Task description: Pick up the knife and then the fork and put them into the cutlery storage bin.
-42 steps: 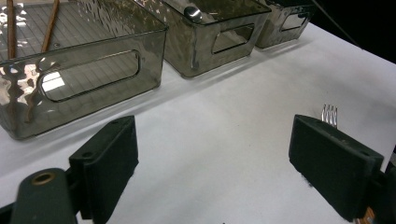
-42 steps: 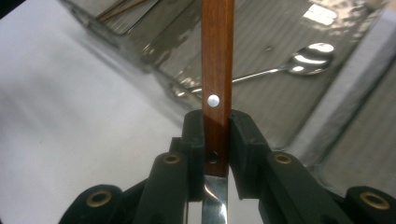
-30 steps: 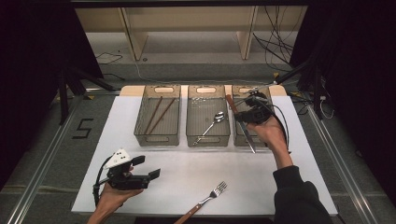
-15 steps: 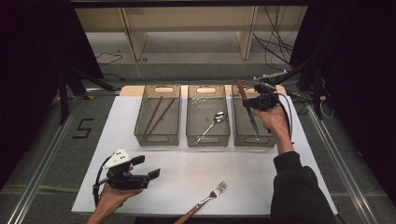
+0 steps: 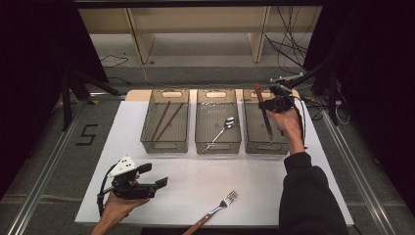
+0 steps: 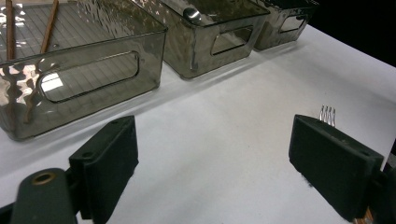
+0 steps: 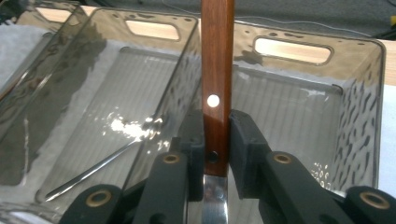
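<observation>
Smoky clear plastic makes up three bins in a row along the far edge of the white bench (image 5: 195,186). One is the left bin (image 5: 165,121), holding two brown chopsticks (image 5: 166,120). Next, the middle bin (image 5: 218,121) holds one spoon (image 5: 222,128). Last, the right bin (image 5: 264,129) sits under the right tool (image 5: 274,104), whose jaws are pressed onto the wooden handle of one knife (image 5: 263,115); its metal blade slants down into that bin, the handle end rising past the far wall. In the right gripper view the handle (image 7: 217,79) stands clamped between the two pads. Near the front left corner, the left tool (image 5: 157,183) hangs with jaws spread wide, gripping nothing. One fork (image 5: 215,213) with a wooden handle lies near the front edge, tines toward the bins.
</observation>
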Action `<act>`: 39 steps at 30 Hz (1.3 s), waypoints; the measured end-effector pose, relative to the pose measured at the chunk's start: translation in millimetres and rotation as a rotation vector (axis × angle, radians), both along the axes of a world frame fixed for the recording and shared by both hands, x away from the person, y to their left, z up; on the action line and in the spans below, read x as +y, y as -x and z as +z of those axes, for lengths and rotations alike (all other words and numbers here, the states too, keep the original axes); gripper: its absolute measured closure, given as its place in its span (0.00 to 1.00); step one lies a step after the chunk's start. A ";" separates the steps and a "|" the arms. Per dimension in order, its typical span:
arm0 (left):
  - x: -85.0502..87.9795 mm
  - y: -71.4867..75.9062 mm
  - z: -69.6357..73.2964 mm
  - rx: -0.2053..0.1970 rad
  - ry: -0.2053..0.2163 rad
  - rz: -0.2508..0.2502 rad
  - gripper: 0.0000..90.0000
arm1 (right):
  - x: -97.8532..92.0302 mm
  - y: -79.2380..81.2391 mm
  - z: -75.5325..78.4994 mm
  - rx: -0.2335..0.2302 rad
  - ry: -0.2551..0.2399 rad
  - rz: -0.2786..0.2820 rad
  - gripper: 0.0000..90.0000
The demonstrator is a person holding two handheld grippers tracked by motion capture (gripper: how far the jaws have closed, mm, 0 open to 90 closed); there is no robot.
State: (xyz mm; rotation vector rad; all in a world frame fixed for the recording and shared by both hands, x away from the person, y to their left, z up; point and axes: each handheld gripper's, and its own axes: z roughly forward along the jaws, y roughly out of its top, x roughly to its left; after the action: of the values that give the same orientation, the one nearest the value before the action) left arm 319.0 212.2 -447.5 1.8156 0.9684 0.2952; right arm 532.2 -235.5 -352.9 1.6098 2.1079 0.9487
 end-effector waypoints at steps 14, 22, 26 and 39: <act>0.5 0.6 0.6 -0.003 0.006 0.002 0.17 | 5.0 -9.4 -12.7 0.006 -0.029 -0.027 0.86; 0.8 0.9 0.8 -0.005 0.010 0.003 0.17 | 8.4 -13.2 -25.0 0.033 -0.035 -0.039 0.86; 1.0 0.7 0.9 -0.006 0.009 0.002 0.17 | 7.7 -14.8 -33.0 0.053 -0.036 -0.057 0.86; 1.3 0.6 0.9 -0.005 0.006 0.003 0.17 | 12.0 -1.3 -24.7 0.009 -0.047 -0.030 0.51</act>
State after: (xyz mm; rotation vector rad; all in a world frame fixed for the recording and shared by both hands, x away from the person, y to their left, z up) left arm 318.4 213.6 -446.6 1.8074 0.9681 0.2979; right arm 533.4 -223.5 -377.5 1.6658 2.0763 0.9899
